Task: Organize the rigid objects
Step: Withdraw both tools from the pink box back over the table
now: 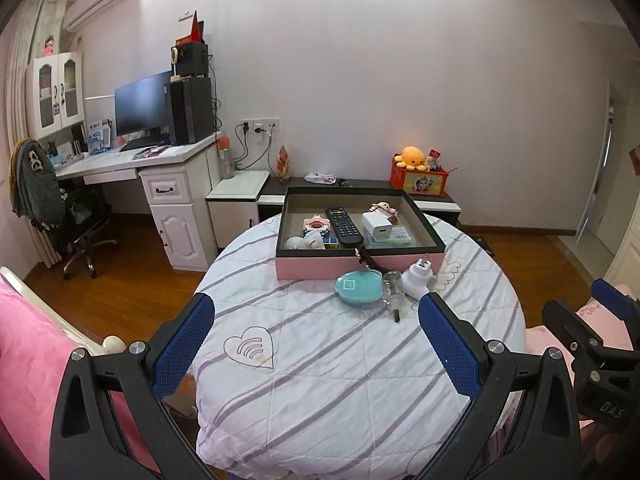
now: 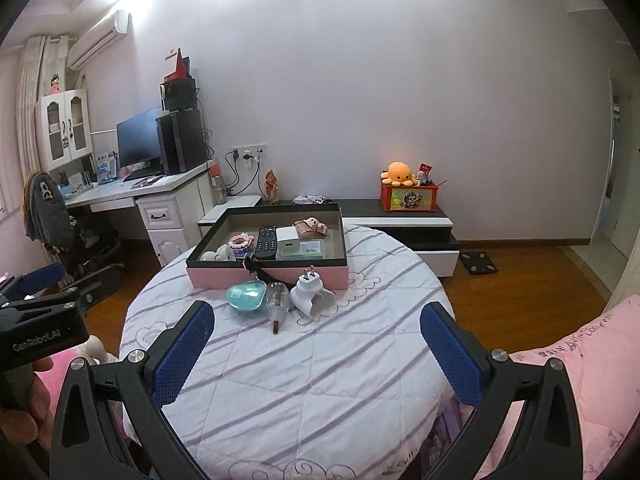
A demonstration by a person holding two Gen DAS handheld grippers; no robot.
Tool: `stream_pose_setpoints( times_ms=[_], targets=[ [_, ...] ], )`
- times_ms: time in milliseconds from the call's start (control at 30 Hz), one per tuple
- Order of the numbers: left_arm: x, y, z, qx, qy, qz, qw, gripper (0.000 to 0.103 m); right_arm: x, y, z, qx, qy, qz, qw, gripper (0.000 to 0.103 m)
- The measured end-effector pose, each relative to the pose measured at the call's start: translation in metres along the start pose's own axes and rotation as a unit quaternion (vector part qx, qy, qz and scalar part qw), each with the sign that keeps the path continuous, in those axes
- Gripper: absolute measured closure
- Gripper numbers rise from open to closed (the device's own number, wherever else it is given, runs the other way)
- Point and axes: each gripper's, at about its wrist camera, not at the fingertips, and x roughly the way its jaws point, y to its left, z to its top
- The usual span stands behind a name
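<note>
A pink box (image 1: 316, 266) (image 2: 224, 274) with a dark rim stands on the round table and holds a black remote (image 1: 343, 226) (image 2: 267, 242), a white charger (image 1: 377, 227) (image 2: 287, 241) and several small toys. In front of it lie a teal heart-shaped case (image 1: 358, 289) (image 2: 246, 297), a clear glass bottle (image 1: 393, 290) (image 2: 277, 302) and a white plug adapter (image 1: 418, 280) (image 2: 310, 294). My left gripper (image 1: 316, 344) is open, low over the near half of the table. My right gripper (image 2: 318, 352) is open too, just short of the three items.
The striped white tablecloth (image 1: 328, 380) (image 2: 312, 380) covers the round table. Pink bedding (image 1: 32, 360) (image 2: 580, 380) flanks it on both sides. A desk with monitor (image 1: 144, 108), an office chair (image 1: 60, 212) and a low cabinet with an orange plush (image 1: 414, 158) line the far wall.
</note>
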Motion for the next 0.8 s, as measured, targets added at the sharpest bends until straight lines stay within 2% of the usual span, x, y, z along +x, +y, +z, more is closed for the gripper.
stream_pose_setpoints(
  times_ms=[367,800],
  targets=[
    [-0.012,0.003,-0.003,-0.009,-0.008,-0.002,0.9999,0.000,-0.013,0.004,-0.002,-0.004,-0.010,0.001,1.000,0.000],
    [-0.005,0.003,-0.004,-0.013,0.001,-0.004,0.9999,0.000,-0.007,0.006,-0.002,-0.007,0.001,0.003,1.000,0.000]
  ],
)
